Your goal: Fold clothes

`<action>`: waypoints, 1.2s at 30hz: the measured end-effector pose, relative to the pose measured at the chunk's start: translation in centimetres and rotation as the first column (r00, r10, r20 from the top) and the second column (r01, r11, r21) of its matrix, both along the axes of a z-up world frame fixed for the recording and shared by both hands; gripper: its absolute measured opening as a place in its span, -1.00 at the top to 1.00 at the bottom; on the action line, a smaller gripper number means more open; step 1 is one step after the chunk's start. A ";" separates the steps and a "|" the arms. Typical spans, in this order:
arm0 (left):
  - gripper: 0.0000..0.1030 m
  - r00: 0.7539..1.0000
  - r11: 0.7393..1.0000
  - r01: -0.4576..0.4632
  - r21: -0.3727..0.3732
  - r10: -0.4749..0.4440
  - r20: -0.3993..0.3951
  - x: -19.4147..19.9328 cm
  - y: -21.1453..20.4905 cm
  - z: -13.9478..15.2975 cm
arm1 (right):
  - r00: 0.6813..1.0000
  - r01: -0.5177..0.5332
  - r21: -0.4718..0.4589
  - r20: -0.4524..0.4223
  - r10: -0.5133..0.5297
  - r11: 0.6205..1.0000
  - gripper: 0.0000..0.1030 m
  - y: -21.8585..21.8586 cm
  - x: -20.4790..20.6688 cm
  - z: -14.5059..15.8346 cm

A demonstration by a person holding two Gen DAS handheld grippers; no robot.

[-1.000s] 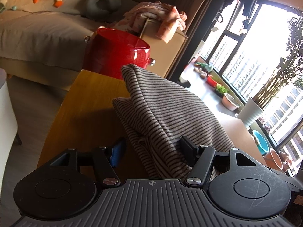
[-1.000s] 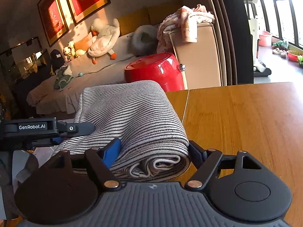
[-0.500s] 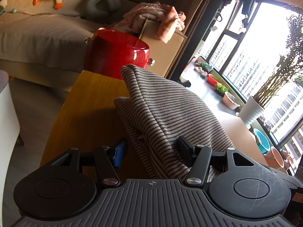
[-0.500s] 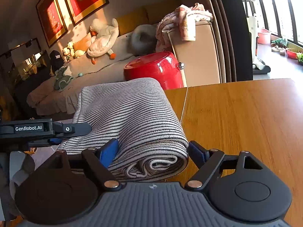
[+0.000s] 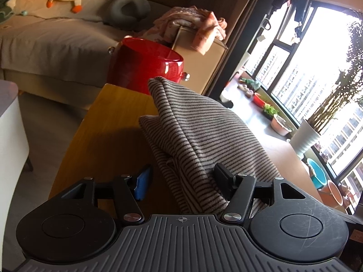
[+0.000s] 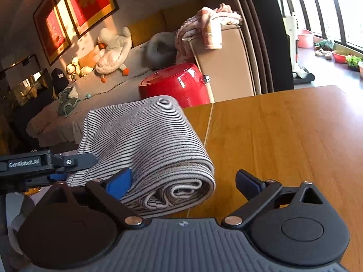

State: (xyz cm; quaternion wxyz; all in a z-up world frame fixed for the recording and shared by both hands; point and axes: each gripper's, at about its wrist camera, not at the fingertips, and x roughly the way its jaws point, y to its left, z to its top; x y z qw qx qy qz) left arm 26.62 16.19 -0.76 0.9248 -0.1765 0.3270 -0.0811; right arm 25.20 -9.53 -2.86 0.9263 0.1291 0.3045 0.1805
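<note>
We had the folded shirt (image 6: 145,149) on the table (image 6: 283,136), its long axis running away from us, lying left of centre between our right gripper (image 6: 188,181)'s wide, opening fingers, and our left gripper (image 5: 183,179), also opening, half-wide around its other edge.

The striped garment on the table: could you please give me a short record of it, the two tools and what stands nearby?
garment: striped garment, folded into a thick bundle, layered end facing the right tool
surface: wooden table; bundle lies near its left edge in the right wrist view
right tool: jaws opening, bundle between them, right finger clear of the cloth
left tool: jaws opening, cloth between them
behind table: red pot, sofa with plush duck
</note>
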 end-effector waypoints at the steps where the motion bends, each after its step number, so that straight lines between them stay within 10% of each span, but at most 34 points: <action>1: -0.33 1.000 1.000 -0.006 0.002 0.006 -0.001 -0.4 0.0 0.1 | 1.000 0.004 0.003 -0.004 -0.004 1.000 -0.97 -0.1 -0.2 0.0; 31: -0.48 0.998 0.994 -0.049 0.098 0.045 0.044 2.0 0.6 0.9 | 0.999 -0.041 -0.015 -0.036 0.041 0.999 -1.00 -0.2 -0.9 -0.2; 36: -0.82 0.997 0.992 -0.067 0.107 0.063 0.040 -1.6 -0.2 0.6 | 0.999 -0.011 -0.023 -0.036 0.010 1.000 -1.00 -0.2 -1.1 -0.2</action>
